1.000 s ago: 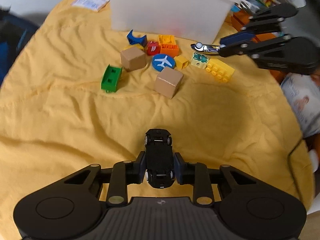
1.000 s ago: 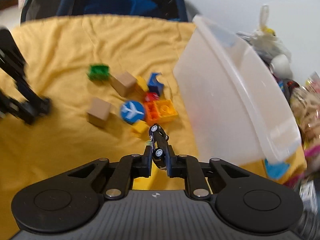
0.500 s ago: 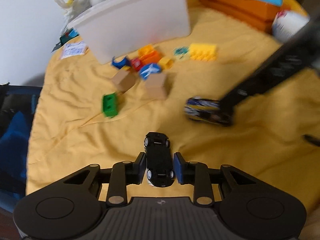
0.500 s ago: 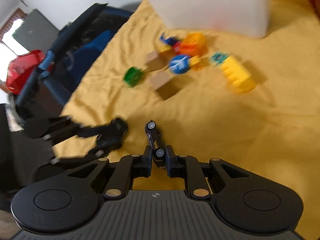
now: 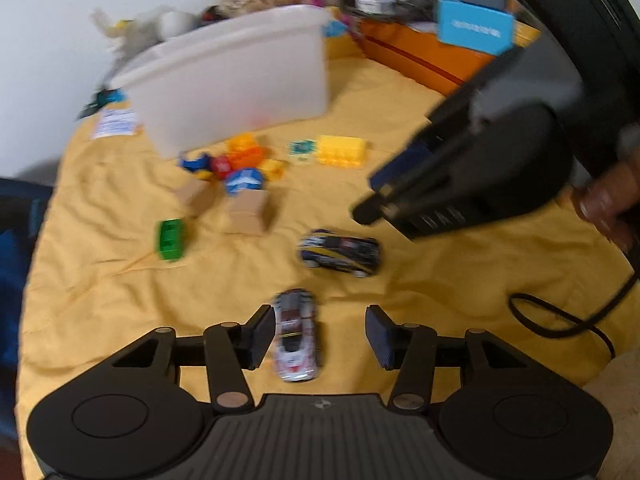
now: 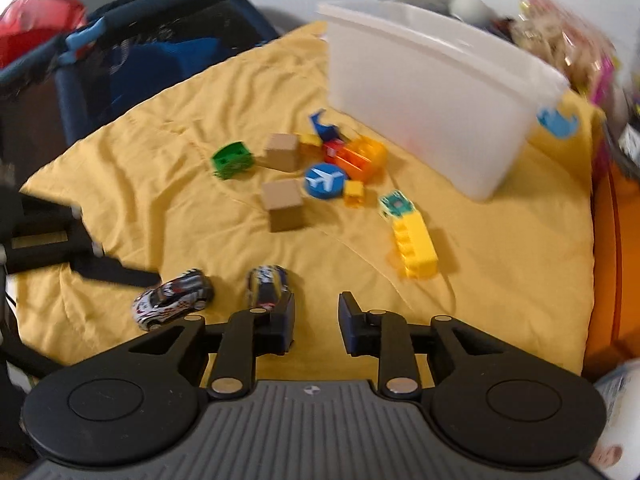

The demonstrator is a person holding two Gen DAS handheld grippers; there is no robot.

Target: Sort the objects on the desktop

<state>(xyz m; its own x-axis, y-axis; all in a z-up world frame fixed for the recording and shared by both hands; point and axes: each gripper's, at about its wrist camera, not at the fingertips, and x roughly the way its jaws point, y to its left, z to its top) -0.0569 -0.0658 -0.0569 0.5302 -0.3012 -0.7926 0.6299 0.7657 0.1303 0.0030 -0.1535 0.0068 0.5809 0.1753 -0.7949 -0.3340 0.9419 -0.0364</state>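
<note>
My left gripper [image 5: 320, 336] is opening. A silver toy car [image 5: 296, 340] lies on the yellow cloth [image 5: 460, 280] between its jaws, close to the left pad [image 5: 262, 336] and well apart from the right one. The car [image 6: 172, 298] also shows in the right wrist view. My right gripper [image 6: 318, 320] is opening too, and nothing sits in its gap. A dark blue toy car [image 6: 268, 286] rests on the cloth just ahead of its left finger [image 6: 282, 322]. That car [image 5: 340, 252] lies below the right gripper [image 5: 440, 188] in the left wrist view.
A white plastic bin [image 6: 432, 92] stands at the back. In front of it lie toy blocks: a yellow brick [image 6: 414, 246], two cardboard cubes [image 6: 284, 204], a green block [image 6: 232, 159], a blue airplane disc [image 6: 324, 181]. An orange box [image 5: 420, 56] and a black cable [image 5: 560, 320] are on the right.
Both grippers were shut on upturned cars; both have opened and the cars now rest wheels down, side by side on the cloth. Both views have swung round.
</note>
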